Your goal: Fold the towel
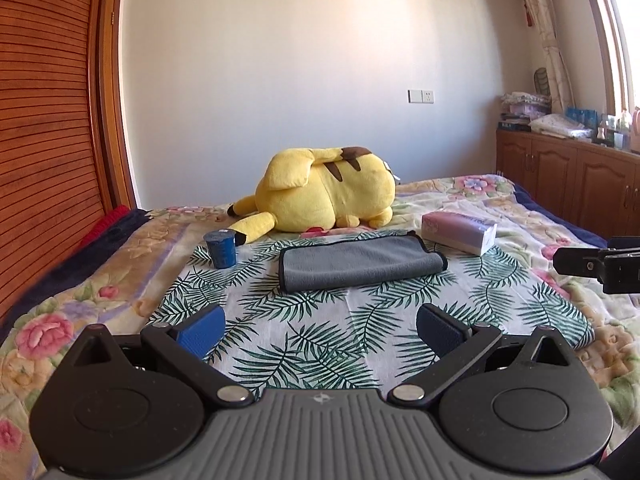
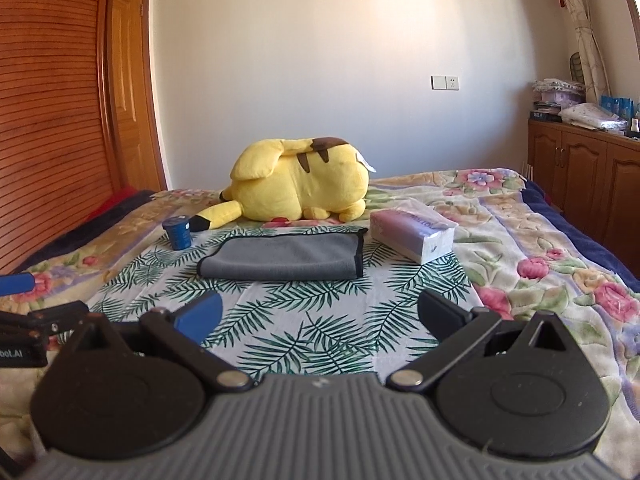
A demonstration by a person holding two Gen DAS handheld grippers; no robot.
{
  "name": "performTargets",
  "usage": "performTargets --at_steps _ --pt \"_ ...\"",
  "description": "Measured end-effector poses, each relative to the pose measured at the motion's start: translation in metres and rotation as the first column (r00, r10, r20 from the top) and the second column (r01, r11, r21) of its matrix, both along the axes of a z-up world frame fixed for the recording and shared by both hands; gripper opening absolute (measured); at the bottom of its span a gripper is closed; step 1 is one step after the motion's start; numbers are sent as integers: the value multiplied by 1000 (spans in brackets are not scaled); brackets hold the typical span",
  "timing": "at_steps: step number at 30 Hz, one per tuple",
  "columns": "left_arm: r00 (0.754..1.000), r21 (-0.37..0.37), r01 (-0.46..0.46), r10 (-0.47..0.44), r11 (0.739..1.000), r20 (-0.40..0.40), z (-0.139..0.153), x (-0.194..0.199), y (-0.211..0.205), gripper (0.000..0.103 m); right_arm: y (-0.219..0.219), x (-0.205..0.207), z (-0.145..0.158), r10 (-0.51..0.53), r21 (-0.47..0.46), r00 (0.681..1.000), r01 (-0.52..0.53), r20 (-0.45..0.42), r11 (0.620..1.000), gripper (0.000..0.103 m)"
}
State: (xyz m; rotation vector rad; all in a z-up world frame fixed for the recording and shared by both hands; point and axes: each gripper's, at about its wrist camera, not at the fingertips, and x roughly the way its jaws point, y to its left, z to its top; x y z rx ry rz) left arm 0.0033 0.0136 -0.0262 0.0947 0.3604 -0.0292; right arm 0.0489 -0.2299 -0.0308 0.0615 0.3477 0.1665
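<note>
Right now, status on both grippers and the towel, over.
Left gripper open, empty, short of towel. Right gripper open, empty. Grey towel folded over, flat on leaf-print cloth. Blue can left of it, tissue pack right, both clear.

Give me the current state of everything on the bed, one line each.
towel: folded over, flat on leaf-print cloth
left gripper: open, empty
right gripper: open, empty
blue can: upright
tissue pack: lying flat
yellow plush: lying behind towel
</note>
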Motion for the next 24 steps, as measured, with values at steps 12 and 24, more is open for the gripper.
performTargets --at_steps 12,24 --pt "998 -18 -6 7 1000 60 7 -6 3 87 2 -8 4 -19 -36 997 21 74 999 103" --pt "998 -22 -9 11 1000 65 9 -7 4 87 -1 -9 4 -27 -33 996 30 84 999 103"
